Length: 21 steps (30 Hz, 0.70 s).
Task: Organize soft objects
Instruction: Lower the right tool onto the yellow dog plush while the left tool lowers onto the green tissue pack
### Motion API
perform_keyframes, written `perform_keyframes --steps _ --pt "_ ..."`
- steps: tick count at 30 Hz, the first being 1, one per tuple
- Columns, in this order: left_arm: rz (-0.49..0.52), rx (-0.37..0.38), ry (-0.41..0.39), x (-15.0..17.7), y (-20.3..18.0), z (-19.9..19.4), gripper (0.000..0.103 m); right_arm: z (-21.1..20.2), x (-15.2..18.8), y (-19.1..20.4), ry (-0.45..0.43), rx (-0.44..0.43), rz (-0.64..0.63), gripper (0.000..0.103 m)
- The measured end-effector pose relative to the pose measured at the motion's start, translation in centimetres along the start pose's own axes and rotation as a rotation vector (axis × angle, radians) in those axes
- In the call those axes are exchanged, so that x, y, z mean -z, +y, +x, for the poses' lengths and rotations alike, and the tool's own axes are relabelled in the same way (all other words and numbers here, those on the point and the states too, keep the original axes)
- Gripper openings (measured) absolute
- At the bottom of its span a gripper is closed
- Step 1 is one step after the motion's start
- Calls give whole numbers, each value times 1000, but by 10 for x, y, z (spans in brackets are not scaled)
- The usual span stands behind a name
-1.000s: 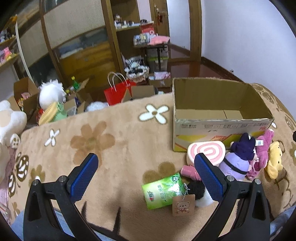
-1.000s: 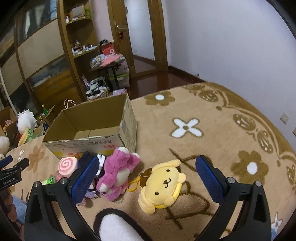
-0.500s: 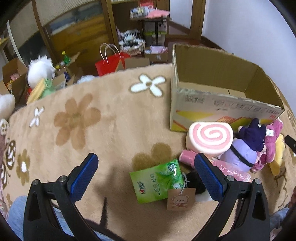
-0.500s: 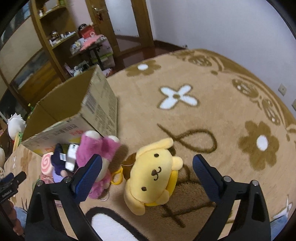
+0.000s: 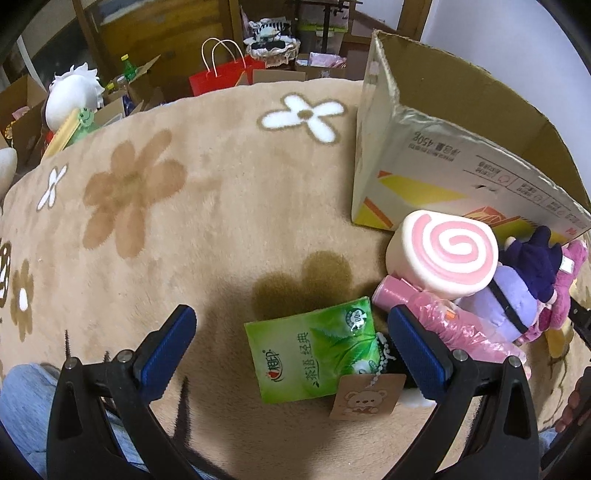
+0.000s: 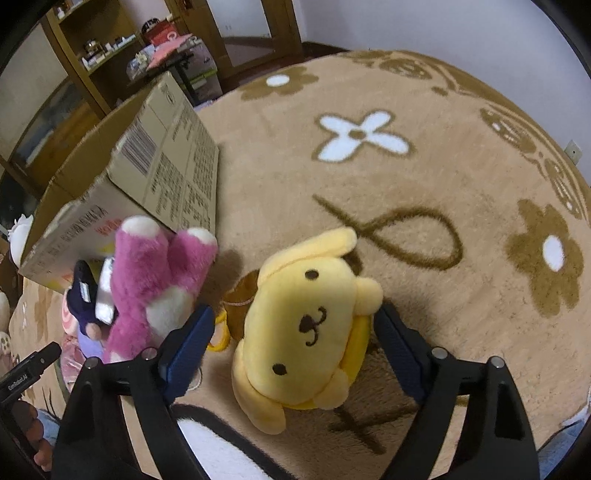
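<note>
My left gripper (image 5: 291,350) is open over a green tissue packet (image 5: 314,350) with a bear tag on the rug. Right of it lie a pink swirl cushion (image 5: 447,254), a pink umbrella (image 5: 443,325), a purple plush (image 5: 517,295) and a magenta bear (image 5: 565,288). My right gripper (image 6: 295,343) is open, its fingers on either side of a yellow dog plush (image 6: 306,325), not squeezing it. The magenta bear (image 6: 155,284) lies left of it. An open cardboard box (image 5: 461,147) stands behind the toys and also shows in the right wrist view (image 6: 147,170).
A beige flowered rug (image 5: 184,221) covers the floor. Behind its far edge stand a red bag (image 5: 218,74), boxes and a white plush (image 5: 74,96). Wooden shelves (image 6: 92,55) and a white wall (image 6: 443,22) lie beyond.
Both grippers have moved down and forward. The left one now straddles the green packet; the right one has come down around the yellow dog plush. Both stay open.
</note>
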<state>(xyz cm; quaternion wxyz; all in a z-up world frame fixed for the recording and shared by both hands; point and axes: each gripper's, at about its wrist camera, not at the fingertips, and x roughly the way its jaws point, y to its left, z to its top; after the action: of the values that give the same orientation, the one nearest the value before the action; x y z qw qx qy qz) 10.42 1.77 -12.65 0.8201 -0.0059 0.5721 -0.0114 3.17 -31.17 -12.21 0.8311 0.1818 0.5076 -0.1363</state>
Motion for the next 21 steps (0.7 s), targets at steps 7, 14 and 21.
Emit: perform_keyframes --steps 7,14,21 --pt "-35 20 45 -2 6 9 101 7 -1 -1 22 0 4 85" --pt "-41 49 70 -2 5 14 92 9 -2 -3 21 3 2 84" --pt "-72 64 82 -4 4 22 76 3 -1 -1 -3 3 -9 78"
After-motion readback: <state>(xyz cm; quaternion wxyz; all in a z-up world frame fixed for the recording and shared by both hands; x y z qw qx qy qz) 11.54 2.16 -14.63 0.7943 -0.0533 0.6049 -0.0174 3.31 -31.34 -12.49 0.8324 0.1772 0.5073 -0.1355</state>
